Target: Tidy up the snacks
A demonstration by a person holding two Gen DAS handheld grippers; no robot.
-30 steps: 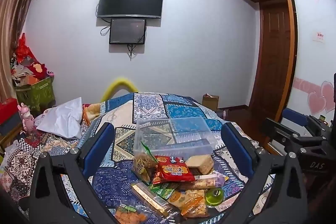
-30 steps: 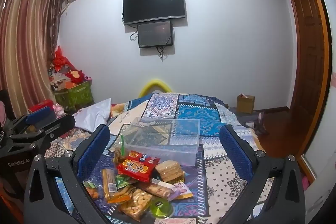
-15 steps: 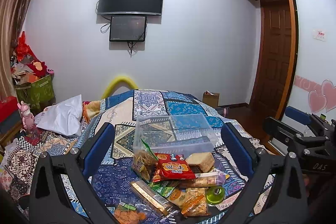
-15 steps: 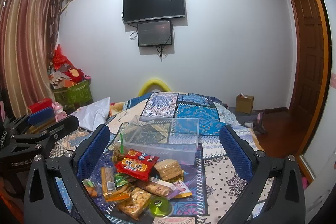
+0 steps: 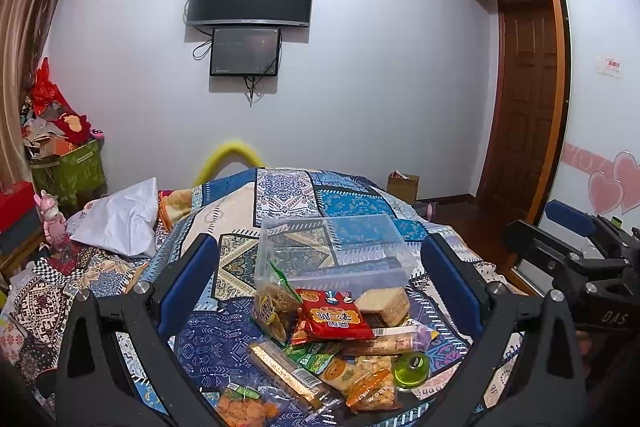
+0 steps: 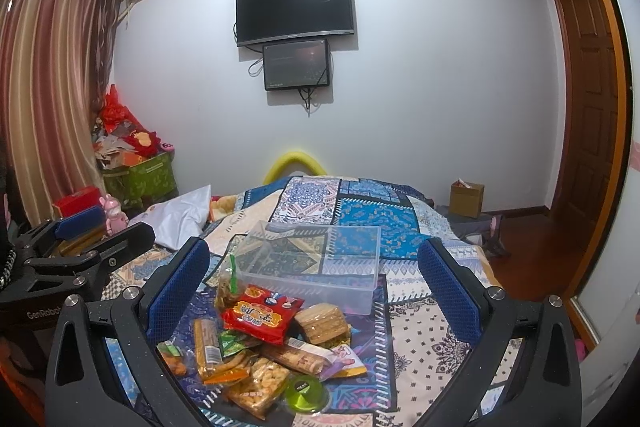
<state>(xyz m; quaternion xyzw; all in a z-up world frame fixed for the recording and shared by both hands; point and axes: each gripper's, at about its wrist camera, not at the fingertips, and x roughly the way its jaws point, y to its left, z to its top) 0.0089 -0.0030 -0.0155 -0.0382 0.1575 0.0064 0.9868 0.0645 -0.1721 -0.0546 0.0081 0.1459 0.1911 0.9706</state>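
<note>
Left wrist view: snack pile (image 5: 328, 343) slightly lower at 6 o'clock than before; both grippers spread wide, empty; sorting unstarted.

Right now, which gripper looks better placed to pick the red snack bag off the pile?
Probably left: the red snack bag sits centred between the open left gripper. The right gripper sees it off-centre.

Clear glossy plastic bin (image 5: 332, 251), shiny snack wrappers (image 5: 334, 319), seemingly cotton quilt (image 5: 208, 339).
</note>
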